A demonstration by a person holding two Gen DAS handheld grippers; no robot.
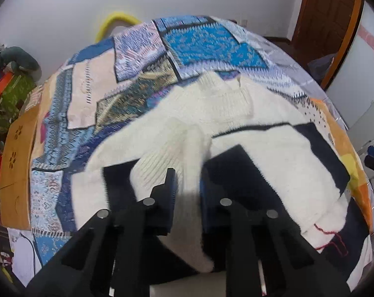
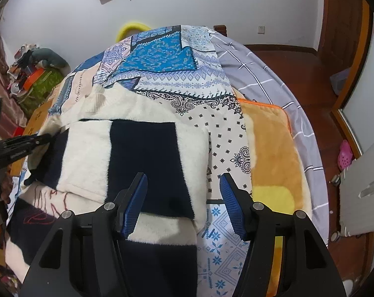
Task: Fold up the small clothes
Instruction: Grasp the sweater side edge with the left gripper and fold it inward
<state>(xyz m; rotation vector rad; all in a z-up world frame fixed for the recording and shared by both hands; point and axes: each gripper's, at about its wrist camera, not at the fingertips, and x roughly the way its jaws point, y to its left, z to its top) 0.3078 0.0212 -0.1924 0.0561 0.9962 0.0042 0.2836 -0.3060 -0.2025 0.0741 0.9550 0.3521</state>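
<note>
Jaws of left gripper pinch sweater sleeve edge.

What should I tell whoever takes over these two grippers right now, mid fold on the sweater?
Left gripper: closed down on a fold of the cream and navy sweater at its left side.
Right gripper: jaws open, empty, hovering over the sweater's right edge where it meets the patchwork bedspread.
Sweater lies spread on the bed, collar toward the far side, one ribbed sleeve lying across the body.
Done: sweater laid out, left grip taken.
Left: close the right gripper on the right edge, then make the folds; no finished fold shows yet.
</note>
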